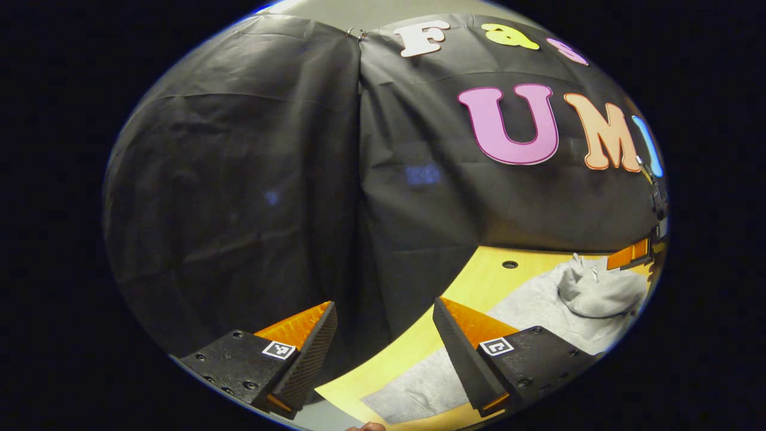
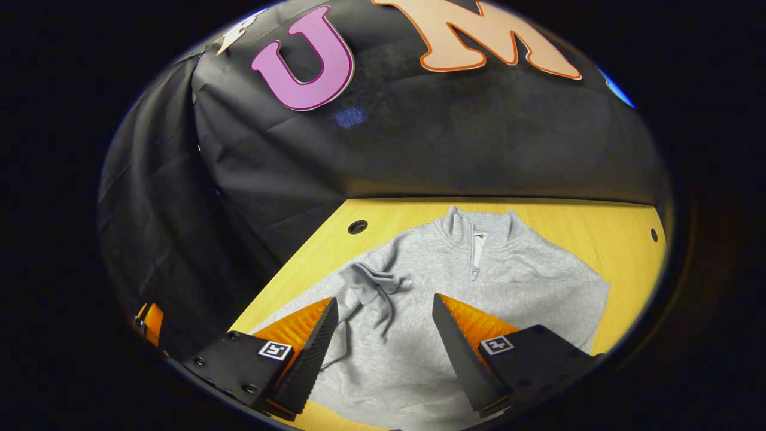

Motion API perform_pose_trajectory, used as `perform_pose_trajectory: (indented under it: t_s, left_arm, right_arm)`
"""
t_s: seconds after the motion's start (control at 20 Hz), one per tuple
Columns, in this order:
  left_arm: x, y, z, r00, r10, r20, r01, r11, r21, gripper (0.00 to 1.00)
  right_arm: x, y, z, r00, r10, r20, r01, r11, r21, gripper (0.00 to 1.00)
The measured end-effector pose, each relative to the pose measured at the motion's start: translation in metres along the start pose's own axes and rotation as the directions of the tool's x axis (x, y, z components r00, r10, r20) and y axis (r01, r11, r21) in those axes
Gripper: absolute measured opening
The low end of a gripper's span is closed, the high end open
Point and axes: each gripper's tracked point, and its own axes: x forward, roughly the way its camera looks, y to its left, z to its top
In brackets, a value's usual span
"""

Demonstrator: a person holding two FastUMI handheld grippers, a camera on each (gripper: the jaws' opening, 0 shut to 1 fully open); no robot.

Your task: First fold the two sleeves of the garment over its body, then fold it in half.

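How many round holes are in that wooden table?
2: one hole near the table's far left corner, another hole at the far right edge. The sweatshirt may hide more.

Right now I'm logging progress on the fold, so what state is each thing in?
Sweatshirt: lying flat on the table, front up, not folded in half.
Its sleeve: bunched over the body on one side.
Collar zip: part open.
Left gripper: open, holding nothing, over the table edge.
Right gripper: open, holding nothing, above the sweatshirt.
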Motion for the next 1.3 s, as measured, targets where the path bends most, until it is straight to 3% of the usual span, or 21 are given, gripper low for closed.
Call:
perform_pose_trajectory:
  t_s: [0.1, 0.15, 0.25, 0.3, 0.35, 0.45, 0.5, 0.8, 0.85, 0.9, 1.1, 1.25, 1.3]
  left_arm:
    - [0.000, -0.004, -0.019, 0.999, -0.011, -0.050, 0.011, 1.000, -0.015, 1.00]
    - [0.002, -0.007, -0.027, 0.997, -0.015, -0.071, 0.013, 1.000, -0.024, 0.95]
    - [0.002, -0.011, -0.044, 0.993, -0.021, -0.112, 0.017, 0.999, -0.042, 0.95]
    - [0.001, -0.013, -0.052, 0.991, -0.025, -0.133, 0.019, 0.999, -0.047, 1.00]
    - [0.001, -0.015, -0.061, 0.987, -0.025, -0.156, 0.018, 0.999, -0.047, 0.96]
    - [0.003, -0.015, -0.079, 0.980, -0.023, -0.199, 0.015, 0.999, -0.038, 1.00]
    - [0.005, -0.016, -0.089, 0.975, -0.025, -0.222, 0.017, 0.999, -0.039, 0.95]
    - [0.002, -0.020, -0.151, 0.918, -0.044, -0.393, 0.005, 0.995, -0.098, 0.96]
    - [0.001, -0.018, -0.157, 0.912, -0.041, -0.409, -0.002, 0.994, -0.106, 0.96]
    - [0.000, -0.016, -0.162, 0.907, -0.037, -0.419, -0.008, 0.994, -0.106, 0.96]
    - [-0.001, -0.018, -0.182, 0.886, -0.030, -0.462, -0.011, 0.996, -0.085, 0.96]
    - [-0.006, -0.021, -0.194, 0.865, -0.025, -0.501, -0.013, 0.997, -0.072, 0.96]
    - [-0.003, -0.020, -0.192, 0.878, -0.024, -0.478, -0.015, 0.997, -0.078, 0.97]
  right_arm:
    - [-0.010, -0.008, 0.001, 1.000, -0.009, 0.009, 0.009, 1.000, -0.001, 0.98]
    - [-0.015, -0.012, 0.002, 1.000, -0.013, 0.014, 0.013, 1.000, -0.003, 0.98]
    - [-0.025, -0.018, 0.004, 1.000, -0.016, 0.020, 0.016, 1.000, -0.005, 0.98]
    - [-0.028, -0.021, 0.005, 1.000, -0.019, 0.024, 0.019, 1.000, -0.005, 0.98]
    - [-0.031, -0.026, 0.007, 0.999, -0.025, 0.030, 0.025, 1.000, -0.003, 0.98]
    - [-0.036, -0.033, 0.009, 0.999, -0.034, 0.040, 0.034, 0.999, 0.010, 0.98]
    - [-0.038, -0.036, 0.009, 0.998, -0.038, 0.042, 0.037, 0.999, 0.017, 0.98]
    - [-0.049, -0.052, 0.007, 0.997, -0.064, 0.045, 0.064, 0.998, 0.005, 0.98]
    - [-0.051, -0.055, 0.007, 0.997, -0.070, 0.045, 0.070, 0.998, 0.003, 0.94]
    - [-0.053, -0.058, 0.006, 0.996, -0.074, 0.047, 0.074, 0.997, 0.004, 0.98]
    - [-0.056, -0.065, 0.007, 0.995, -0.086, 0.052, 0.085, 0.996, 0.018, 0.94]
    - [-0.060, -0.068, 0.007, 0.995, -0.088, 0.055, 0.088, 0.996, 0.012, 0.98]
    - [-0.060, -0.069, 0.006, 0.994, -0.090, 0.056, 0.090, 0.996, 0.008, 0.98]
